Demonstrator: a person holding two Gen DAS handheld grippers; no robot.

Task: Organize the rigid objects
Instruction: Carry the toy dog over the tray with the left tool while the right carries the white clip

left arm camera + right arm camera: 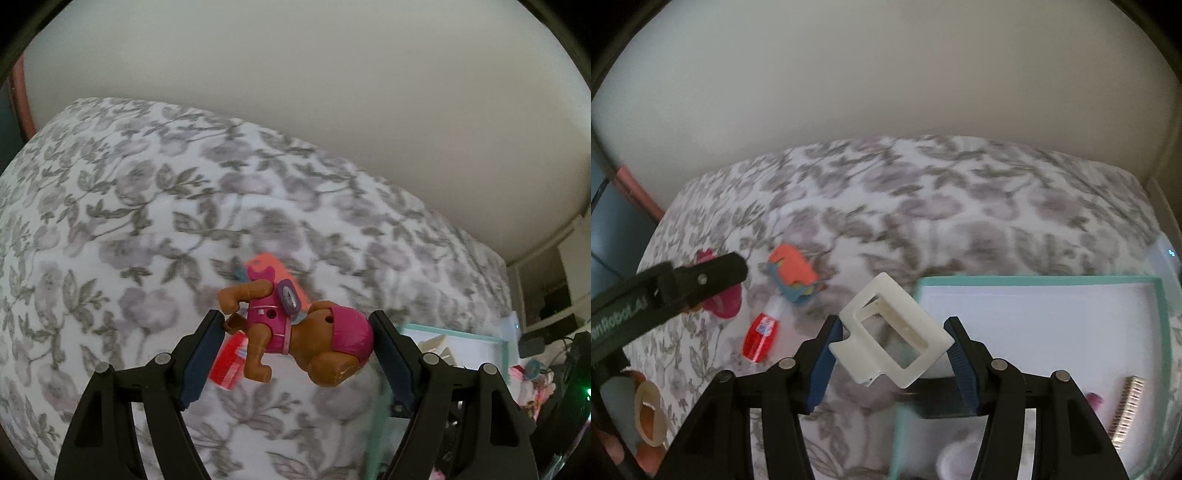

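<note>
Toys and small hard things lie scattered over a bed with a grey floral cover (923, 206). Our left gripper (297, 332) holds one toy dog (295, 332) in the air above the bed, its fingers (201, 354) pressed against either end. The dog is brown with a pink outfit; its long axis runs across the gap between the fingers, head toward our right, tail and legs toward our left, and it lies tipped on its side.

Our right gripper (892, 339) holds one white plastic clip (890, 332), a flat frame with rectangular openings. The clip sits between the fingers (822, 358), tilted, its long axis running from upper left down to lower right.

Just to the right of the clip we see one shallow box with a teal rim (1034, 280) and a white floor. Inside it, near the right wall, lies one silvery ridged strip (1126, 410).

On the bed to the left we count one red tube with a white cap (762, 332) and one orange and blue piece (792, 277), near each other but apart.
</note>
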